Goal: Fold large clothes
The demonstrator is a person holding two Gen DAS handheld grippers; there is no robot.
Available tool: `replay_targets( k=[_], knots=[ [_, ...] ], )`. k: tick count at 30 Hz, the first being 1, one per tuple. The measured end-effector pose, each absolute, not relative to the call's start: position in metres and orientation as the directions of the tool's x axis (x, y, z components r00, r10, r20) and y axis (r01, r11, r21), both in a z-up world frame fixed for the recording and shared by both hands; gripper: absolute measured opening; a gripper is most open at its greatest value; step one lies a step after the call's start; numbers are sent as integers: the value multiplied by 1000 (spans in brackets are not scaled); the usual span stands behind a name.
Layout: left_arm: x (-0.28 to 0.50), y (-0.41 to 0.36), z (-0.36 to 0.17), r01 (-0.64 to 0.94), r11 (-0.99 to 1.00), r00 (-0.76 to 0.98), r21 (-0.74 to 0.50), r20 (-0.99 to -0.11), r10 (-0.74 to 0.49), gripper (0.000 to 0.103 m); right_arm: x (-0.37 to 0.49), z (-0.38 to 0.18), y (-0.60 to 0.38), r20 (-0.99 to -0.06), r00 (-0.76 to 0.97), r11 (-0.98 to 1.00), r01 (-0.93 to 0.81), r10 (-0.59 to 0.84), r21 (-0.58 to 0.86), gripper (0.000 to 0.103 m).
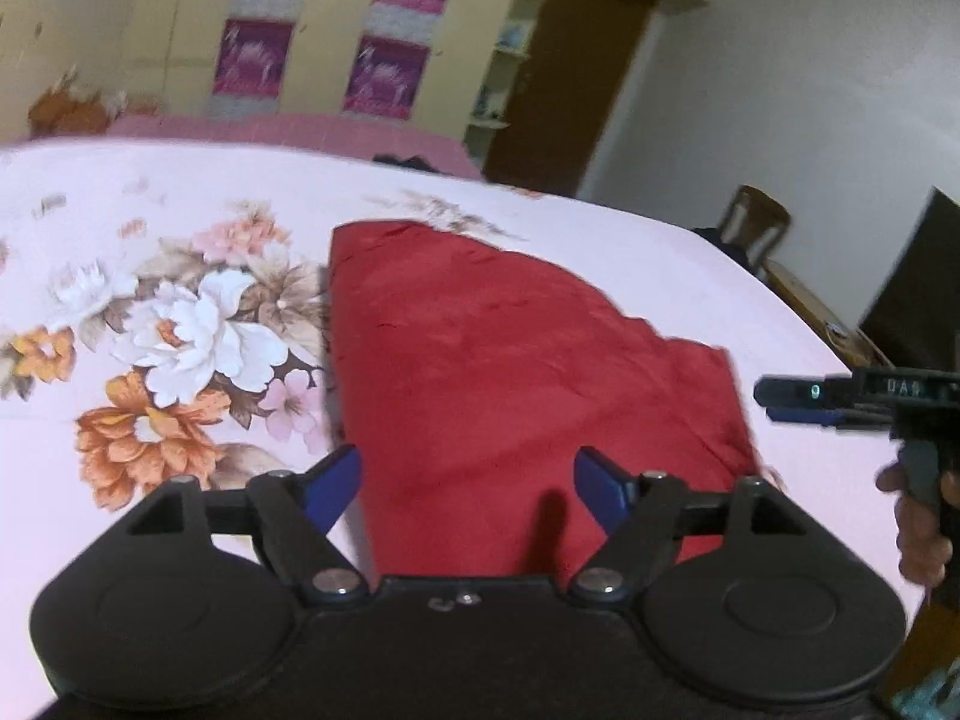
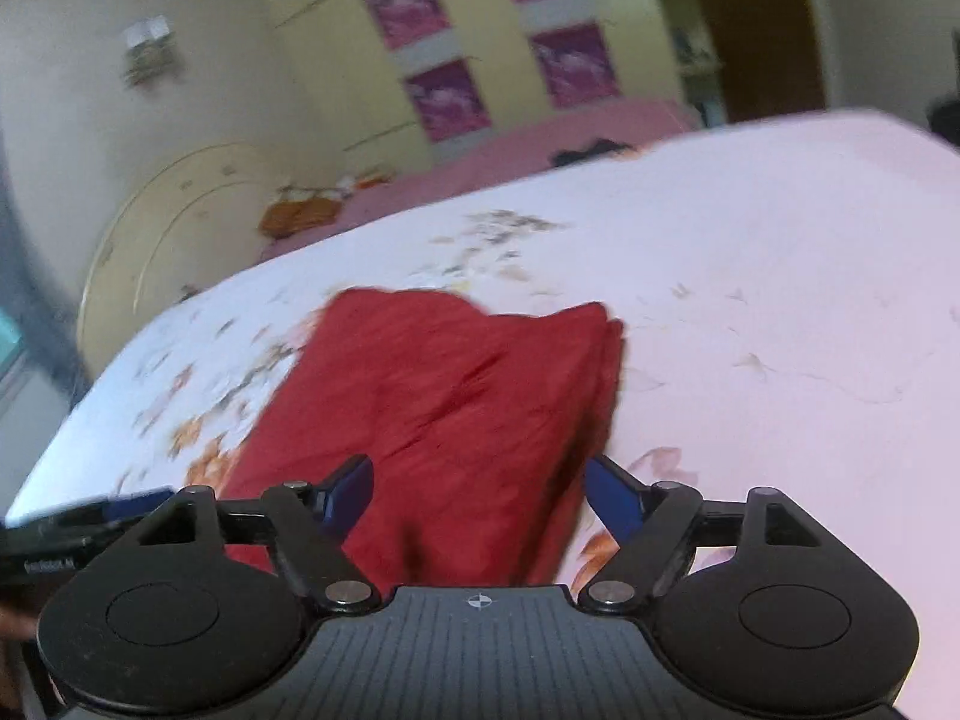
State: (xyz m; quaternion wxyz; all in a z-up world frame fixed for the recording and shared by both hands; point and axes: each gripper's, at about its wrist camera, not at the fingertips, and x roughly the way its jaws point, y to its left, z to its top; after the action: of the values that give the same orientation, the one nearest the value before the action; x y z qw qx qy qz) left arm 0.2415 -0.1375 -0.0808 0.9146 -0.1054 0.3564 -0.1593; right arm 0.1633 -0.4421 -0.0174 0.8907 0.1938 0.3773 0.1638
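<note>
Now the red cloth (image 1: 510, 372) lies folded on the bed (image 1: 150, 192), just ahead of both grippers: left fingers (image 1: 336, 480) and right fingers (image 2: 612, 495) apart, empty, its long axis running away from them.

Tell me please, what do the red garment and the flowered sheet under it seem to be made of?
Red garment: probably a soft woven or knit cloth, matte; it folds and creases with no shine. Flowered sheet: seemingly thin printed fabric, smooth and matte; the pictures are too blurred to show its weave.
</note>
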Motion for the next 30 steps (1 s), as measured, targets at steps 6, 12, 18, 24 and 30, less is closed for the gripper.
replay_targets(
  k=[6,12,18,24,30],
  knots=[
    [279,-129,-94,153,912,675,-380,-634,-377,73,201,-32,-455,-579,651,811,-100,491,576,14],
    [287,-130,-101,144,918,654,-368,-661,-368,78,220,-89,-473,-641,592,786,21,488,618,13],
    [293,-121,-104,133,900,629,-415,-666,-400,86,219,-93,-477,-648,582,781,34,491,623,22],
    [302,-119,-107,167,853,586,-495,-645,-489,87,220,-93,-492,-630,574,739,63,523,671,45],
    [310,-115,-116,133,820,561,-557,-640,-525,88,234,-103,-496,-602,541,673,86,588,735,46]
  ],
)
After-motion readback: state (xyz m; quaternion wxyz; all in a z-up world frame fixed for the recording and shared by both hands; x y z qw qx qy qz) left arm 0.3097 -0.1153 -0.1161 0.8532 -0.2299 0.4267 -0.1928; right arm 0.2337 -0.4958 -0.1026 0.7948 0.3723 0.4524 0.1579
